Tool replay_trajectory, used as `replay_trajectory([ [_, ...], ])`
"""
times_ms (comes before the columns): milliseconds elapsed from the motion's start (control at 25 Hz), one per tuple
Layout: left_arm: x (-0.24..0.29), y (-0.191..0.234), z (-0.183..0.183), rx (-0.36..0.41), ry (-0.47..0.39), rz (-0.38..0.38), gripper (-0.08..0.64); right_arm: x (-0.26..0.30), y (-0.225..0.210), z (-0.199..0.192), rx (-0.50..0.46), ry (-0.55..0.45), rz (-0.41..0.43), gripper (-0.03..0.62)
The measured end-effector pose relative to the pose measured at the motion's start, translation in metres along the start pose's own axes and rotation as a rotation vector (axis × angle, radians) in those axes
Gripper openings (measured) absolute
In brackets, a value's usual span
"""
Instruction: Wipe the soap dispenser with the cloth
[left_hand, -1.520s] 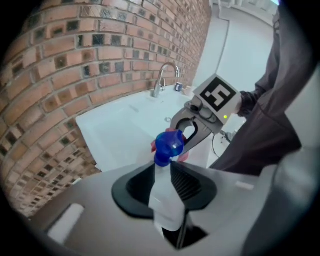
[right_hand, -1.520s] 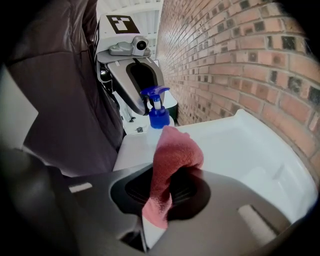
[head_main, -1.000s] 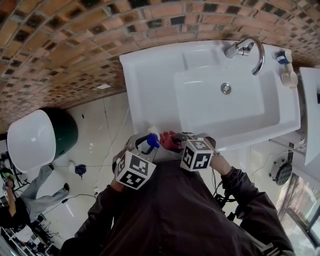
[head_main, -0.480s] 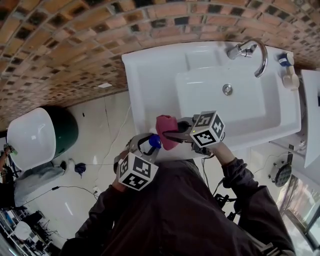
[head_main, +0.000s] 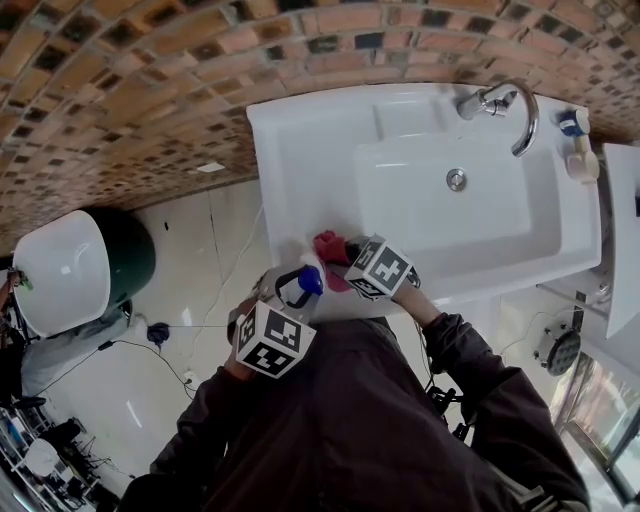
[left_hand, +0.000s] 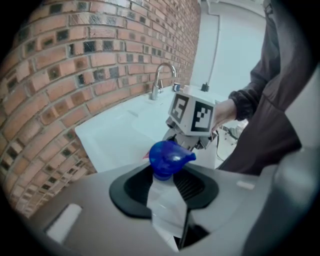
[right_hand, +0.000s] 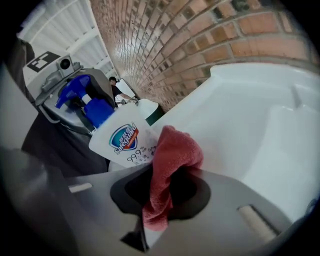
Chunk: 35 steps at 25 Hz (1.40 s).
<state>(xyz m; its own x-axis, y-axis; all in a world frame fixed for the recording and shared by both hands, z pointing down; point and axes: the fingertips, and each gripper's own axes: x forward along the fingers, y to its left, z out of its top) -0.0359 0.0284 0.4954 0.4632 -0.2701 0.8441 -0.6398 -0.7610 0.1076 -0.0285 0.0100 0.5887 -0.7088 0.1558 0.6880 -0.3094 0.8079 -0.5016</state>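
My left gripper (left_hand: 167, 200) is shut on a white soap dispenser (left_hand: 162, 202) with a blue pump top (left_hand: 167, 157); the same dispenser (head_main: 300, 280) shows in the head view just off the sink's front left corner. My right gripper (right_hand: 160, 195) is shut on a red cloth (right_hand: 167, 170), and that cloth (head_main: 330, 255) rests against the dispenser's labelled side (right_hand: 127, 142). The right gripper's marker cube (head_main: 380, 268) sits just right of the bottle. The left gripper's cube (head_main: 268, 340) is below it.
A white sink (head_main: 300, 150) with a chrome tap (head_main: 505, 105) lies ahead, its bowl to the right. A brick wall (head_main: 120, 90) runs behind and left of it. A white and green bin (head_main: 80, 275) stands on the tiled floor at the left.
The right gripper lifted the red cloth above the dispenser half a second ago, then came down and rolled, bringing the cloth against the bottle's side. The left gripper and dispenser stayed put.
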Motion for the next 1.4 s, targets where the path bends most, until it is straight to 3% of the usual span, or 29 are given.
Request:
replay_trajectory([
  [520,-0.014,-0.002,-0.004,-0.028,-0.084,-0.017,0.137,-0.096,0.063,0.053,-0.129,-0.219,-0.143,0.06],
  [960,-0.036,-0.004,0.001,0.015,-0.204,-0.045,0.1,-0.116,0.104,0.073,-0.253,-0.213,-0.326,0.059],
  [1400,-0.046,-0.005,-0.004,0.075,-0.257,-0.088,0.086,-0.112,0.113,0.073,-0.232,-0.204,-0.439,0.055],
])
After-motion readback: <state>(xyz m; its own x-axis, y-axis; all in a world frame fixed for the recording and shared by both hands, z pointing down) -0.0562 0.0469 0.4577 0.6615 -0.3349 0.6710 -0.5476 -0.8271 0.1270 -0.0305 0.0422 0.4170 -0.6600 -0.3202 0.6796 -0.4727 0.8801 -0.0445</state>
